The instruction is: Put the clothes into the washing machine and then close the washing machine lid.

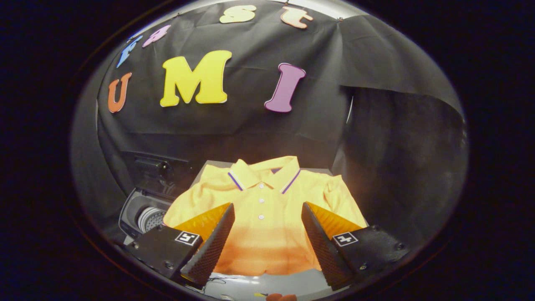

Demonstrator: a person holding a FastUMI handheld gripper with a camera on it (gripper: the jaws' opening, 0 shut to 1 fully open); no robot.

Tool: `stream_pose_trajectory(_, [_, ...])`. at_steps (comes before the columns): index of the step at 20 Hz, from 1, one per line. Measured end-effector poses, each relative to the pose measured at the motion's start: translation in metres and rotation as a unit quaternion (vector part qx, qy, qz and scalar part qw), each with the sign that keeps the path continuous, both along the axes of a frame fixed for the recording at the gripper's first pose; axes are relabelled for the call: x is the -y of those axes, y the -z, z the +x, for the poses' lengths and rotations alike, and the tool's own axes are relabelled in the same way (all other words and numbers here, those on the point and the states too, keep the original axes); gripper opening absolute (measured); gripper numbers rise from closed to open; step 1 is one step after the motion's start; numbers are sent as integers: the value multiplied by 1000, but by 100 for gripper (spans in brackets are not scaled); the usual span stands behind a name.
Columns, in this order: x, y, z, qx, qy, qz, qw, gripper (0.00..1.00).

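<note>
Pale grey tabletop (pixel 267 282) fills the nearest ground, bare where it runs between the gripper's fingers and a little way out from them. The gripper (pixel 267 213) stands with its fingers spread wide, holding nothing; both hang over the table with the garment showing in the gap between them.

On that surface lies a yellow polo shirt (pixel 267 234), spread flat with its front up. Its hem is nearest, just ahead of the fingers, and its body runs away between them; the white buttons (pixel 261 200) sit in a line up the middle, and the collar (pixel 264 172), edged with a dark stripe, lies at the far end. One sleeve spreads out to the left and the other to the right, past each fingertip.

Left of the shirt, just beside the left sleeve and lower than the tabletop, is the washing machine (pixel 140 213). Its lid (pixel 154 171) stands raised at the far side, dark and upright, and the opening below shows the perforated metal drum (pixel 151 218). What lies inside the drum cannot be made out.

Black cloth (pixel 250 121) closes the booth at the back and folds round on the right into shadow.
</note>
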State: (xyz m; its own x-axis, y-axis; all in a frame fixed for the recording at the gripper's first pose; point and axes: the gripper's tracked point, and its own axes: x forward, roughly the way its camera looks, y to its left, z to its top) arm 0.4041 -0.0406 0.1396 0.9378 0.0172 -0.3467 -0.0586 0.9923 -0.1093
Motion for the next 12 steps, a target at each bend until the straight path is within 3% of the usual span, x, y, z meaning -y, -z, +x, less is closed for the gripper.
stream_pose_trajectory(12, [1, 41, 40, -140, -19, 14, 990, 100])
